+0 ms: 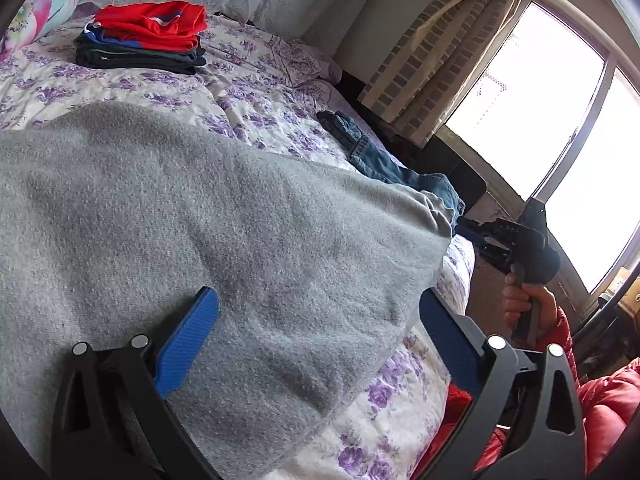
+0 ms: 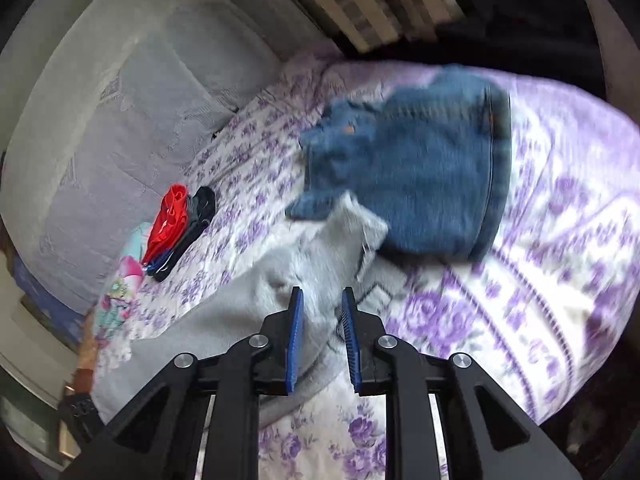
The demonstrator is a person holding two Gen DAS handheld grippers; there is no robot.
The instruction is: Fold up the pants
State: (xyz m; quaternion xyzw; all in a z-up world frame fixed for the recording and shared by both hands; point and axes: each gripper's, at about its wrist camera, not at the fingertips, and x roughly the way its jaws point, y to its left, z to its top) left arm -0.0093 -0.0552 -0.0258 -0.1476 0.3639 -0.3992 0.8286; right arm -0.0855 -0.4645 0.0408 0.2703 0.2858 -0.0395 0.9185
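Two grippers work the fuzzy grey knit pants (image 1: 208, 216) spread on the purple-flowered bedspread (image 1: 248, 96), beside folded blue jeans (image 2: 420, 168). The left gripper (image 1: 320, 320) stands spread wide over the cloth; the right gripper (image 2: 322, 312) is narrowly parted, gripping nothing. Mid-fold, I judge: next, pinch an edge.

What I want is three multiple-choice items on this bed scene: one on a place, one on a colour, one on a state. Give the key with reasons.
1. The folded stack of clothes lies: A on the floor; B on the purple-flowered white bedspread; C on a chair.
2. The stack's top garment is: A yellow; B green; C red.
3. The left gripper is: A open; B shut on a book; C shut on nothing.
Key: 1 B, flowered cloth surrounds the stack; 2 C, bright red fabric tops it; 3 A, its blue pads stand far apart over the grey fleece pants.
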